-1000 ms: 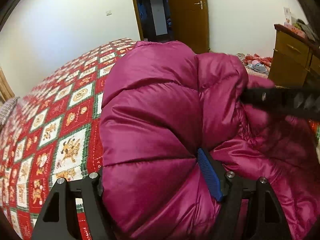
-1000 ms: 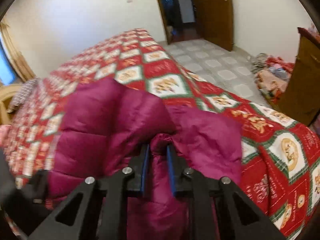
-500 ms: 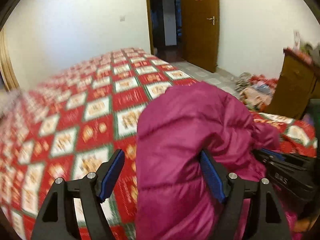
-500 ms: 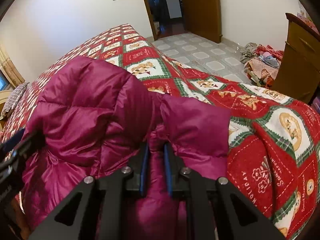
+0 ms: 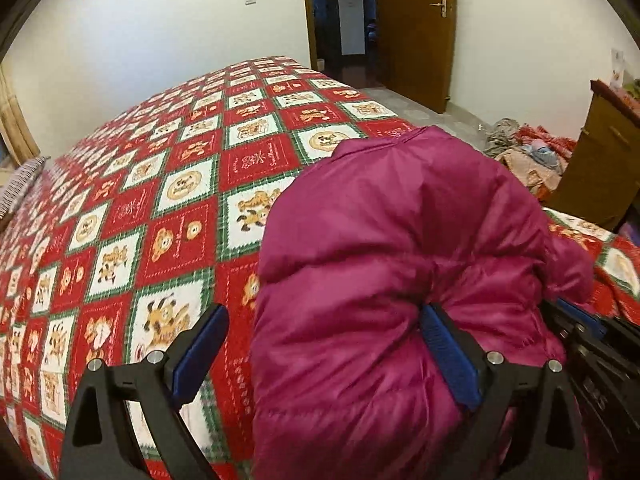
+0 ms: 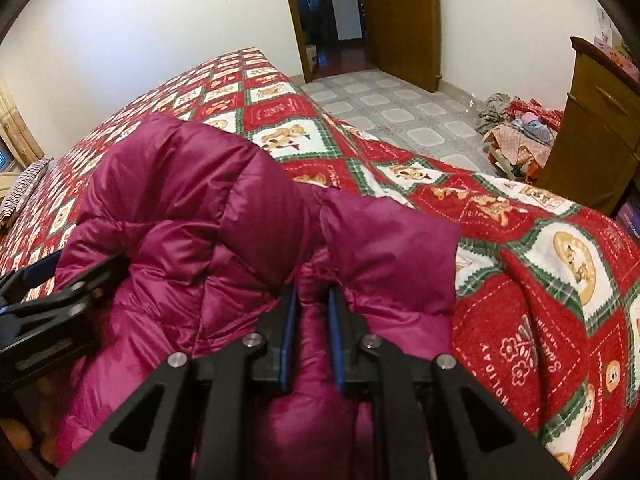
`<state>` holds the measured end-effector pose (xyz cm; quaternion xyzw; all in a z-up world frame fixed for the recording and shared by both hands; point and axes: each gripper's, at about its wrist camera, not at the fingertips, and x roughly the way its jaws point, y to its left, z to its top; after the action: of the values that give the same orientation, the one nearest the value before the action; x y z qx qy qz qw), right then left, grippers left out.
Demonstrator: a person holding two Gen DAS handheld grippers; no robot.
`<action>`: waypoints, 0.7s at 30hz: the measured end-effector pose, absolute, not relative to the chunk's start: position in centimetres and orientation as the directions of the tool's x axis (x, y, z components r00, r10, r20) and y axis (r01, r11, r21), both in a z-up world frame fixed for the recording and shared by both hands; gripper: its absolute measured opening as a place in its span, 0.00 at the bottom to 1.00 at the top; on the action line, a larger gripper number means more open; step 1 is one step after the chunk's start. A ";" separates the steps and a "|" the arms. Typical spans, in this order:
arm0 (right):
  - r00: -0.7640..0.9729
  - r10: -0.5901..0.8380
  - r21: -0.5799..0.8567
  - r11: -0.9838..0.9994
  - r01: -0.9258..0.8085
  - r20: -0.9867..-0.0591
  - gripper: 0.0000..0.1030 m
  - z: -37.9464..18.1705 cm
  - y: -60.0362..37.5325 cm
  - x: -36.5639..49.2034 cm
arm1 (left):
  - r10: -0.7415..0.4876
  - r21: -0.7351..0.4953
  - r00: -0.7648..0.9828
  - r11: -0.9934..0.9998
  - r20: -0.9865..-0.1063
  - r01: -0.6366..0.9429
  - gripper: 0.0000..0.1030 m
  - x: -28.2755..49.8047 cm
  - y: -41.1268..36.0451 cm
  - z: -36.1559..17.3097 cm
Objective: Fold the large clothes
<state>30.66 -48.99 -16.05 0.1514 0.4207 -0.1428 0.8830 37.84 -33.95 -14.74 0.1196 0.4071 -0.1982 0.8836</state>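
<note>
A magenta puffer jacket (image 5: 400, 220) lies bunched on the red patterned bedspread (image 5: 160, 200) near the bed's front corner. My left gripper (image 5: 322, 320) has its jaws opening wide. The jacket's bulk fills the right half of the gap and only the right pad (image 5: 448, 356) touches it. The left pad (image 5: 200, 352) stands free over the bedspread. In the right wrist view, my right gripper (image 6: 312, 300) is shut on a fold of the jacket (image 6: 192, 200). The left gripper (image 6: 52, 280) shows at that view's left edge, and the right gripper (image 5: 580, 320) at the left wrist view's right edge.
A wooden cabinet (image 6: 592, 128) stands at the right beside a pile of clothes (image 6: 516, 136) on the tiled floor. A brown door (image 5: 416, 28) is open at the back. A striped pillow (image 5: 20, 184) lies at the bed's far left.
The left jaws have spread apart and let go of the jacket, and that gripper has drawn back and up so more bedspread shows. The right gripper keeps its grip.
</note>
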 end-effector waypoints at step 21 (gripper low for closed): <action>0.673 -0.281 0.150 0.848 0.507 -0.685 0.56 -10.7 -44.2 16.3 | -0.238 0.164 0.671 0.863 -0.702 0.478 0.95 27.1 -26.2 -11.9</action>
<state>16.26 -44.19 -10.70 0.1666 0.3402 -0.2191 0.8992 27.08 -26.16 -11.86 0.1695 0.3531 -0.1993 0.8983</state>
